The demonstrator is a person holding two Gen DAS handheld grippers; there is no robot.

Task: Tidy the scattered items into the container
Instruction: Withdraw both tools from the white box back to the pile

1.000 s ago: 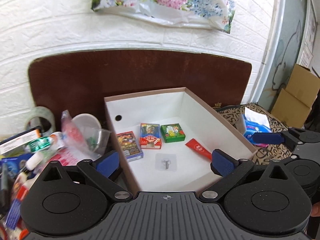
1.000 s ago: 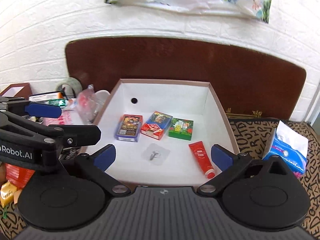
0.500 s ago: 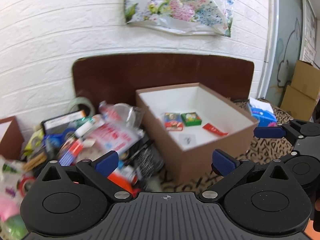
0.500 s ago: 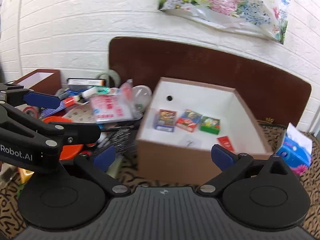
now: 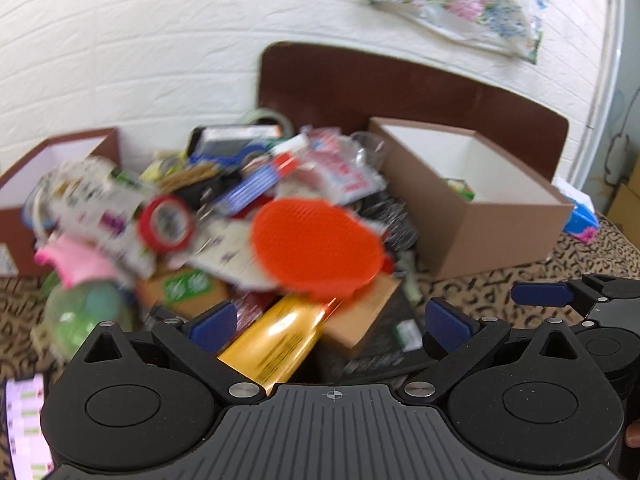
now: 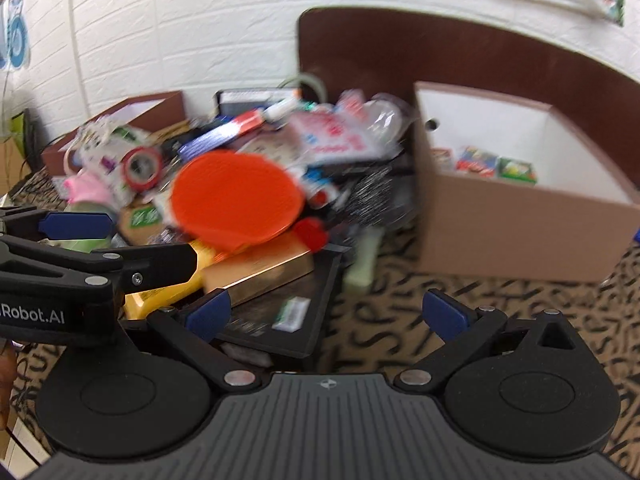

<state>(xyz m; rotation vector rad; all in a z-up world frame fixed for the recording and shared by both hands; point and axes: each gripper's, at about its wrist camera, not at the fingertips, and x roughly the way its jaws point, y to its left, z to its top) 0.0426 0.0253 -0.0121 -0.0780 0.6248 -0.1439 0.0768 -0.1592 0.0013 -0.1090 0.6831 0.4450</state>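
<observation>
A brown cardboard box with a white inside (image 5: 492, 220) (image 6: 520, 236) stands at the right and holds small card boxes (image 6: 480, 162). Left of it lies a blurred heap of clutter. On the heap are an orange round disc (image 5: 316, 244) (image 6: 236, 196), a gold packet (image 5: 272, 344), a tan box (image 6: 260, 268), a red tape roll (image 5: 166, 222) and a black flat box (image 6: 296, 312). My left gripper (image 5: 328, 322) is open and empty, just above the gold packet at the heap's near edge. My right gripper (image 6: 326, 312) is open and empty over the black flat box.
A second brown box (image 5: 36, 184) stands at the far left. A green bottle with a pink top (image 5: 86, 296) lies at the heap's left. A dark headboard (image 5: 400, 88) and white brick wall are behind. A blue tissue pack (image 5: 580, 216) lies right of the box, on a patterned cloth (image 6: 400, 320).
Both grippers have swung left and drawn back from above the box to the clutter heap. Both stayed open and empty. The views are blurred by the motion.
</observation>
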